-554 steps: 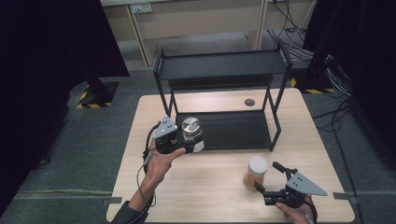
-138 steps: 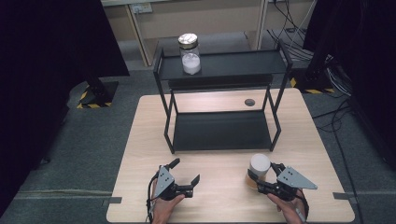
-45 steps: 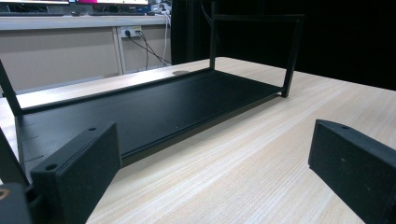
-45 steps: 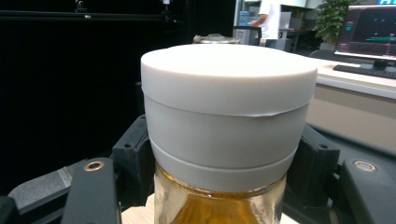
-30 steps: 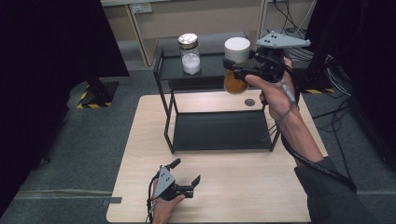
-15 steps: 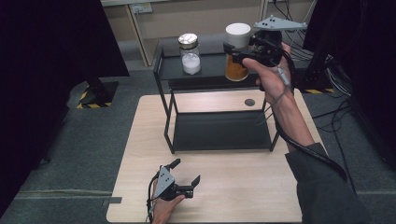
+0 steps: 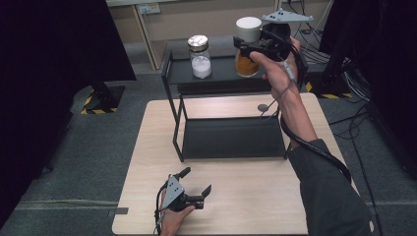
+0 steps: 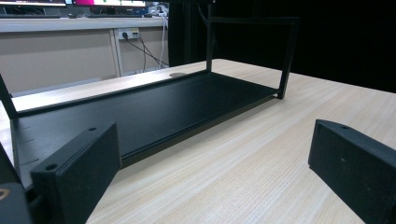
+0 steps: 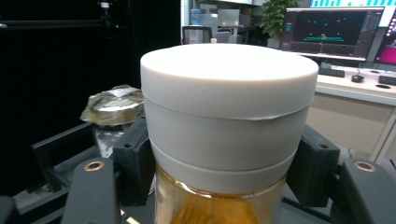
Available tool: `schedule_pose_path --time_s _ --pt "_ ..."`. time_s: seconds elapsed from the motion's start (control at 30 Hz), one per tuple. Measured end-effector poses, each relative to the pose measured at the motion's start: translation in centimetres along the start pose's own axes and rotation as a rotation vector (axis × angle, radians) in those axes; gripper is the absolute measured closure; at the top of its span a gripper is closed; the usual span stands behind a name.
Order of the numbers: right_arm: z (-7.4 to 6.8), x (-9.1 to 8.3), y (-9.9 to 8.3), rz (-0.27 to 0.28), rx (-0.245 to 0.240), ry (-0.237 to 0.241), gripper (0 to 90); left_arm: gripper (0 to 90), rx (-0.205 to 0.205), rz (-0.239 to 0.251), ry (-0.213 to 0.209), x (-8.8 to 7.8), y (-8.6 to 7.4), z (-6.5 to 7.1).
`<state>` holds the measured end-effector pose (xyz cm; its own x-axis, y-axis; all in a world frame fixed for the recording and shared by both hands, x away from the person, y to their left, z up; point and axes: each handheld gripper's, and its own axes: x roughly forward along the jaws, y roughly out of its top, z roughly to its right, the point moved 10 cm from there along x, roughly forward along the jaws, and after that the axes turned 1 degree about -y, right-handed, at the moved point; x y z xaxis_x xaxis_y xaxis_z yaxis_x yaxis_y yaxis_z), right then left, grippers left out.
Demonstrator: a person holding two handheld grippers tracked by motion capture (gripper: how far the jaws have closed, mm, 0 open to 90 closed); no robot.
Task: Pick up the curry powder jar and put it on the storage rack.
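Note:
An amber-filled jar with a white lid (image 7: 247, 46) is clamped by my right gripper (image 7: 244, 49), raised over the right part of the black rack's top shelf (image 7: 221, 78). In the right gripper view both jaws press on the jar (image 9: 229, 107) just under its lid. I cannot tell whether its base touches the shelf. A glass jar of white powder with a silver lid (image 7: 200, 56) stands on the same shelf to the left, and shows as the glass jar (image 9: 112, 109) behind the held one. My left gripper (image 7: 196, 180) rests open and empty near the table's front edge.
The rack's lower shelf (image 7: 231, 137) is bare; in the left gripper view this lower shelf (image 8: 140, 107) lies just ahead of the open jaws. A small dark disc (image 7: 263, 107) lies on the wooden table (image 7: 255, 206) behind the rack. Cables and desks lie beyond the table.
My right gripper has carried the amber jar farther back and a little higher, over the top shelf beside the glass jar. The left gripper has stayed put.

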<state>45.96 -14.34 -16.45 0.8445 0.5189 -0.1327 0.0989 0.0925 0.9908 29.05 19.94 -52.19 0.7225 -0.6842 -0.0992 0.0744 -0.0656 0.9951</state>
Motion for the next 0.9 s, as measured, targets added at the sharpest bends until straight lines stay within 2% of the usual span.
schedule_pose_path --time_s 0.73,0.9 --pt "0.7 2.8 -1.2 -0.009 0.017 -0.085 35.5 1.8 -0.005 0.002 -0.008 0.0 0.0 0.1" --pt "0.8 3.1 -1.4 -0.008 0.021 -0.091 35.4 1.8 -0.005 0.002 -0.008 0.0 0.0 0.1"
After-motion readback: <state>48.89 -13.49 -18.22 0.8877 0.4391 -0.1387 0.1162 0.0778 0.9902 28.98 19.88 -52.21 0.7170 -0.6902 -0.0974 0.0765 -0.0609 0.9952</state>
